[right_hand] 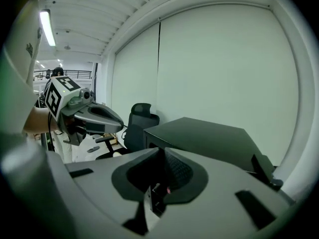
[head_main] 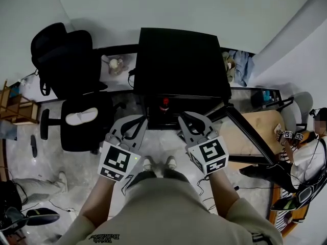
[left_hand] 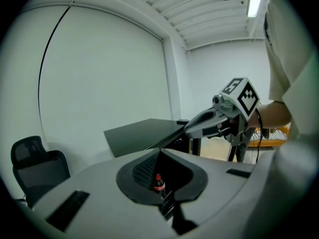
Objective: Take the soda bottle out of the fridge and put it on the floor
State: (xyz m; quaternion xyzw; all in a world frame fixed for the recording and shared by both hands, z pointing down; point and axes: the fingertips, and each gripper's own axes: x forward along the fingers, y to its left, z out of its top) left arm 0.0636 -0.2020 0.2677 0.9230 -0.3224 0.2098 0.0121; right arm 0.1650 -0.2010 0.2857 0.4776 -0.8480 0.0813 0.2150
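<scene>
Soda bottle (head_main: 164, 106): red cap, upright inside the open black fridge (head_main: 179, 55), at 12 o'clock from my shoes (head_main: 148, 163). Office chair (head_main: 76, 86): 10 o'clock. My left tongs (head_main: 141, 119): clenched, empty, aimed at the fridge mouth, apart from the bottle. My right tongs (head_main: 183, 117): clenched, empty, alongside. Seated person (head_main: 306, 142): 3 o'clock, well apart

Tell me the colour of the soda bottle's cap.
Soda bottle's cap: red, clearest in the left gripper view.
</scene>
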